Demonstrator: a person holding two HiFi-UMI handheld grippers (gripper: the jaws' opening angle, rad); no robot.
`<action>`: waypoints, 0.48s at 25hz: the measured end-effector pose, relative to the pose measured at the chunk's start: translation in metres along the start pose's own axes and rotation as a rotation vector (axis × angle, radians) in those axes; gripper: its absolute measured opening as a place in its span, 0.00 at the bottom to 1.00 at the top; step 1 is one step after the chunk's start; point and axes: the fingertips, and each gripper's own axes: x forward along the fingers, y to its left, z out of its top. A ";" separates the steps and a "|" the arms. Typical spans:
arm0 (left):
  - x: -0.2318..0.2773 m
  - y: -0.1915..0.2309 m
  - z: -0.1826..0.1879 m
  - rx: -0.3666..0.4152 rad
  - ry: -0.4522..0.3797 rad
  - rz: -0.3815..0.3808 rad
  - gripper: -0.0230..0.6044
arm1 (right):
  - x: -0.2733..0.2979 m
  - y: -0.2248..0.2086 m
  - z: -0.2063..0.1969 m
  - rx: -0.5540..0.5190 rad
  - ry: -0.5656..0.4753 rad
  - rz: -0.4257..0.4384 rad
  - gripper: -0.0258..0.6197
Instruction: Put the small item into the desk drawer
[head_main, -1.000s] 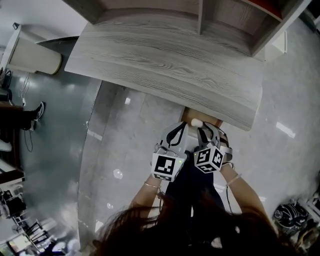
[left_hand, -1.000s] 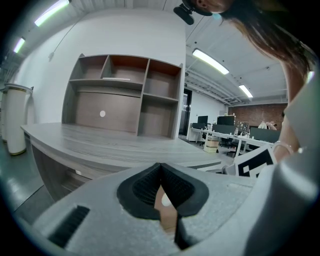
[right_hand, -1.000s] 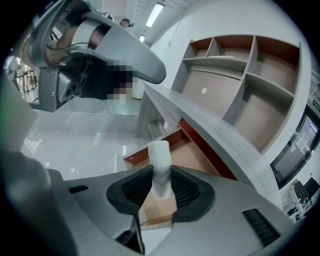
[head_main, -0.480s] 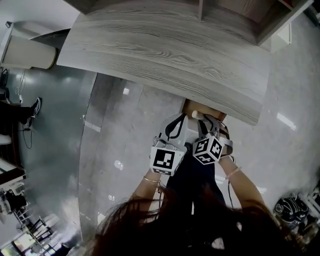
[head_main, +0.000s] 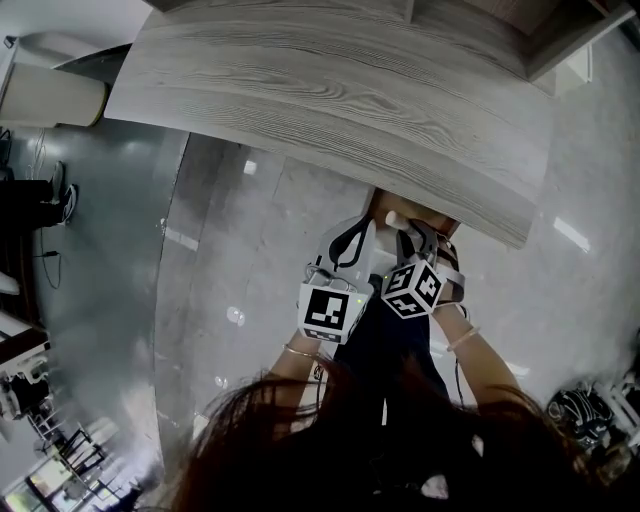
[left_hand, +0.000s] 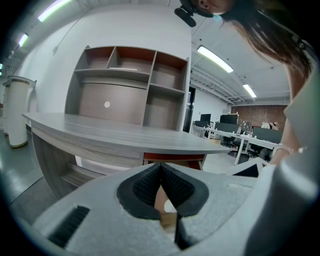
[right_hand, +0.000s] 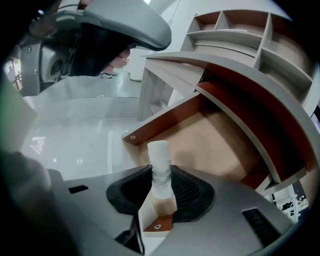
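Note:
The small item (right_hand: 160, 167) is a white cylinder standing up between my right gripper's (right_hand: 161, 186) pads, which are shut on its lower part. It hangs over the open desk drawer (right_hand: 215, 145), with the tan drawer floor below and beyond it. In the head view the item (head_main: 394, 218) shows as a white spot at the drawer's (head_main: 378, 205) front, just under the desk edge. My left gripper (head_main: 356, 232) is close beside the right gripper (head_main: 407, 232). The left gripper's (left_hand: 160, 169) dark pads meet at the tips with nothing between them.
The grey wood desk top (head_main: 330, 90) overhangs the drawer, with an open shelf unit (left_hand: 130, 85) behind it. A white cylindrical bin (head_main: 50, 95) stands at the far left. A dark bag or helmet (head_main: 580, 415) lies on the glossy floor at lower right.
Both grippers have sunk a little toward the open drawer. The right one tips more steeply down, still holding the white item.

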 end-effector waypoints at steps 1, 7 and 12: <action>0.000 0.000 -0.002 -0.002 0.002 -0.001 0.06 | 0.001 0.001 -0.001 -0.001 0.008 0.000 0.21; 0.001 0.004 -0.009 -0.007 0.015 0.001 0.06 | 0.009 0.003 -0.009 0.004 0.050 0.005 0.21; 0.001 0.006 -0.013 -0.007 0.024 0.000 0.06 | 0.014 0.005 -0.014 0.006 0.079 0.013 0.21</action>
